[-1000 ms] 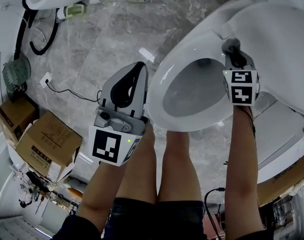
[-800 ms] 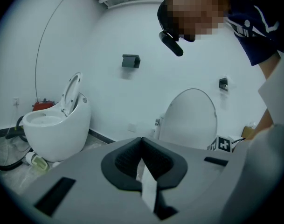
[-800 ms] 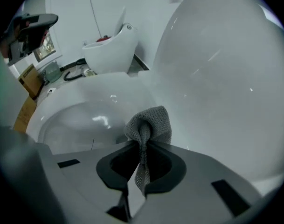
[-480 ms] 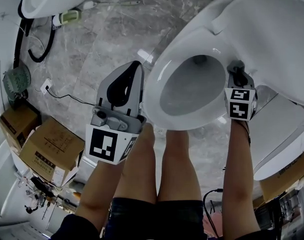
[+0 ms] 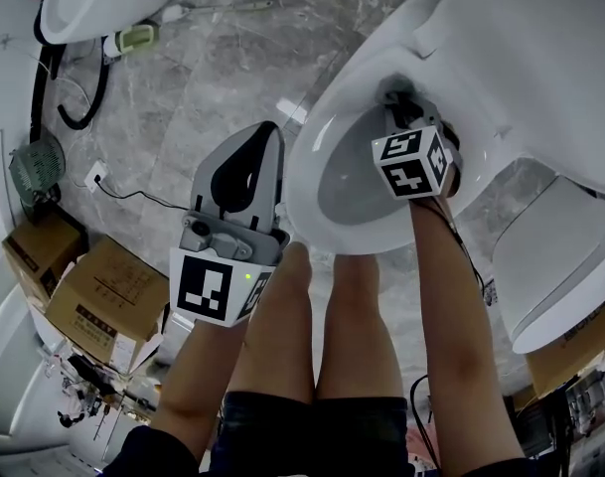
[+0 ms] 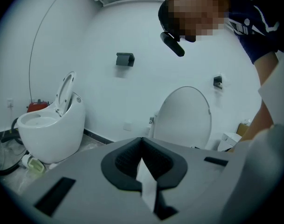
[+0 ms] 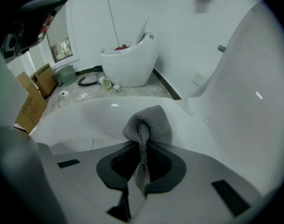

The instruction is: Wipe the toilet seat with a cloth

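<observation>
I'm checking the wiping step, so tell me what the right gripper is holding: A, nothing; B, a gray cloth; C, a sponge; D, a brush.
B: the right gripper is shut on a gray cloth, which bunches out past its jaws above the white toilet seat.

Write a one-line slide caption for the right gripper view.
Right hand-held gripper shut on a grey cloth at the white toilet seat, a second toilet standing on the floor behind.
</observation>
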### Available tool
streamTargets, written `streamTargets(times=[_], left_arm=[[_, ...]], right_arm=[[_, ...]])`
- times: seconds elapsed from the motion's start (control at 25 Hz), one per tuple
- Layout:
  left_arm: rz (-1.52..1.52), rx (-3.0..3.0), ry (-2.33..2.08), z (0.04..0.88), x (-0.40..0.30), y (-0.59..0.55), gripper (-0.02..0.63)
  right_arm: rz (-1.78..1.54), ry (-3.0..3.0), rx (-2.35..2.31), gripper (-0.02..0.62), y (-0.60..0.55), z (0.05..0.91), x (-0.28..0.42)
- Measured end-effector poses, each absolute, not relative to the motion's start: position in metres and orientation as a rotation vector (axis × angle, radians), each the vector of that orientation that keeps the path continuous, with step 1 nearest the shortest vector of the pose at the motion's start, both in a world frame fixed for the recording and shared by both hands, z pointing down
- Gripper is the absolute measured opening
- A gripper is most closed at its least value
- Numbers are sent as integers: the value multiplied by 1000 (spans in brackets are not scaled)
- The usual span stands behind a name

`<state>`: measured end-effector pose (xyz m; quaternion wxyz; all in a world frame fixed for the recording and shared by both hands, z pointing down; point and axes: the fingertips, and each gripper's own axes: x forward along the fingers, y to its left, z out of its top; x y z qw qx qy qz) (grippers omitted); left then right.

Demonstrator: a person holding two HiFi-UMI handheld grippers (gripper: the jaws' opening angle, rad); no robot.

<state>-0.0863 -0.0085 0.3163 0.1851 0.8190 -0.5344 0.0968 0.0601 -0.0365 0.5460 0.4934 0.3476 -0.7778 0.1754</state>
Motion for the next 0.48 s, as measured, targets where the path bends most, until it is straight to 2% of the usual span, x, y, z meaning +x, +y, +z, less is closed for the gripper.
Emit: streamTargets(times=[0.16, 0.36, 0.48], left_arm=[[250, 2316, -1498, 312, -84, -7, 12], [226, 2339, -1473, 306, -74, -8, 12], [233, 2347, -1470, 307, -73, -7, 12]], right_arm=[[451, -1733, 905, 48, -30, 546, 132], [300, -1545, 775, 48, 15, 529, 207], [375, -1524, 768, 48, 42, 521, 235]])
